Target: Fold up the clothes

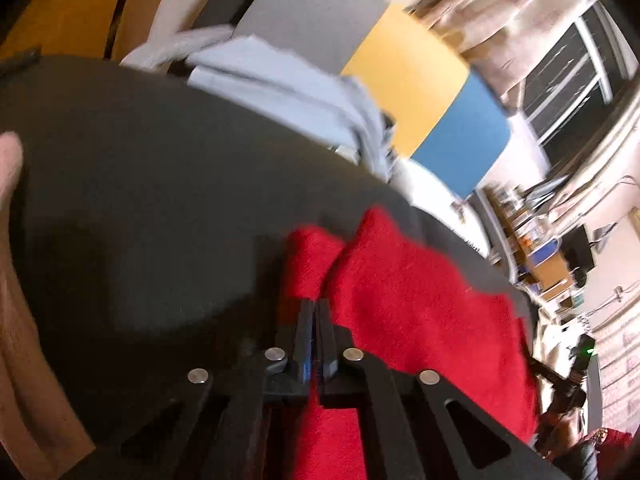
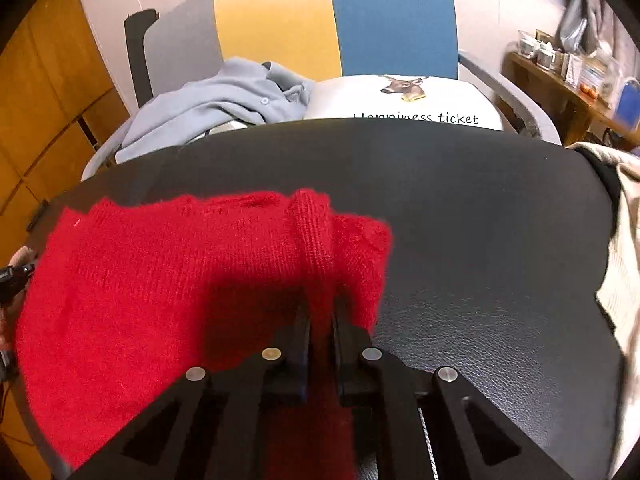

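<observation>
We judged the step to be lifting an edge of the red knit sweater (image 2: 168,264) to fold it over, so both corners needed to rise level and stay taut. The sweater lay on the black table (image 2: 480,208). Our right gripper (image 2: 320,312) was clamped on a ridge of knit. Our left gripper (image 1: 316,308) was nearly closed, seemingly pinching another fold, though blur left that uncertain.

Two close wrist views downward, sharing red knit (image 1: 420,300) (image 2: 180,272), black table (image 1: 160,200) (image 2: 480,220).
</observation>
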`<action>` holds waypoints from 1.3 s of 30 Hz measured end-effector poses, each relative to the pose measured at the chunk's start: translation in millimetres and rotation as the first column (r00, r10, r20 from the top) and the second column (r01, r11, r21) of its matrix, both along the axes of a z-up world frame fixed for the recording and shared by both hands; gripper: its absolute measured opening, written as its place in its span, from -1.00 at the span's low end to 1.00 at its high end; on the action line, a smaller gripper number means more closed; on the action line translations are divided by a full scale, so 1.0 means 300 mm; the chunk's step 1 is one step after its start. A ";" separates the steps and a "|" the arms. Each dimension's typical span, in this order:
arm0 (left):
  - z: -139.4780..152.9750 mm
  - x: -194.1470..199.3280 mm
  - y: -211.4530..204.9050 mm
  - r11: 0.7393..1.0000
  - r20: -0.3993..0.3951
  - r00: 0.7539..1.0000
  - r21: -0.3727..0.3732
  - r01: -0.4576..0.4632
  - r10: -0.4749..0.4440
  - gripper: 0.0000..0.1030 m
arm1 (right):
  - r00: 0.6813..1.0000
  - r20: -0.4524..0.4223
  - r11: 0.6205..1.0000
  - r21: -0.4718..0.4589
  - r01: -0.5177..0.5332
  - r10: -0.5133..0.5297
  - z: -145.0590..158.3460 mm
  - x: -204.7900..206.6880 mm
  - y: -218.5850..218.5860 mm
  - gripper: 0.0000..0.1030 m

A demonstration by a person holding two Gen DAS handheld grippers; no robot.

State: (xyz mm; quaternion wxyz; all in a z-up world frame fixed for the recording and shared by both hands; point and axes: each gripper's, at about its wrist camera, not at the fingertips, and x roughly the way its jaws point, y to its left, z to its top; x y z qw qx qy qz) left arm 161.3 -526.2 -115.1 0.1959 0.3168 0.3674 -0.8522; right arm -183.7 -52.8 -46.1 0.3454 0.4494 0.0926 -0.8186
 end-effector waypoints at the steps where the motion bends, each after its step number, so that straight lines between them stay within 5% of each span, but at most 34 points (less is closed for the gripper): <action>1: 0.019 -0.021 -0.001 1.000 0.004 1.000 -0.019 0.014 -0.014 -0.58 | 1.000 0.002 1.000 -0.014 -0.003 0.003 0.003 0.003 -0.002 -0.70; 8: 0.028 -0.177 -0.001 0.976 0.137 0.971 -0.066 0.208 -0.197 -0.48 | 1.000 0.002 0.999 -0.038 -0.027 0.028 -0.008 0.032 -0.025 -0.24; 10: 0.017 -0.193 0.002 0.973 0.159 0.964 -0.054 0.225 -0.214 -0.63 | 1.000 0.003 0.999 -0.044 -0.025 0.025 -0.012 0.029 -0.032 -0.21; 11: 0.022 -0.187 0.008 0.973 0.144 0.965 -0.046 0.226 -0.217 -1.00 | 1.000 0.001 0.999 -0.046 -0.024 0.024 -0.014 0.028 -0.035 -0.20; 15: 0.072 -0.106 0.044 0.978 0.057 0.978 -0.032 0.204 -0.202 -1.00 | 0.999 -0.030 0.999 -0.040 -0.027 0.026 -0.018 0.045 -0.037 -0.19; 18: 0.063 -0.019 0.017 0.996 0.049 0.995 -0.009 0.089 -0.088 -1.00 | 0.998 -0.056 0.999 -0.044 -0.021 0.018 -0.030 0.060 -0.038 -0.19; 21: 0.018 0.035 -0.031 0.996 0.023 0.999 0.074 0.046 -0.048 -1.00 | 0.999 -0.050 0.998 -0.059 -0.013 0.010 -0.039 0.056 -0.039 -0.14; 23: 0.017 0.030 -0.041 0.991 0.001 0.996 0.105 0.087 -0.088 -0.71 | 0.999 -0.039 0.997 -0.076 -0.009 0.006 -0.044 0.052 -0.032 -0.13; 26: 0.034 -0.006 -0.021 0.982 -0.001 0.986 0.082 0.169 -0.170 -0.57 | 0.999 -0.037 0.996 -0.091 -0.004 0.001 -0.049 0.055 -0.027 -0.12; 34: 0.009 -0.129 0.005 0.964 0.148 0.953 0.000 0.267 -0.264 -0.52 | 0.999 -0.039 0.995 -0.104 -0.001 -0.003 -0.060 0.062 -0.024 -0.09; 39: 0.024 -0.098 -0.015 0.968 0.134 0.959 0.020 0.249 -0.250 -0.48 | 0.999 -0.032 0.993 -0.120 -0.008 0.004 -0.065 0.064 -0.021 -0.01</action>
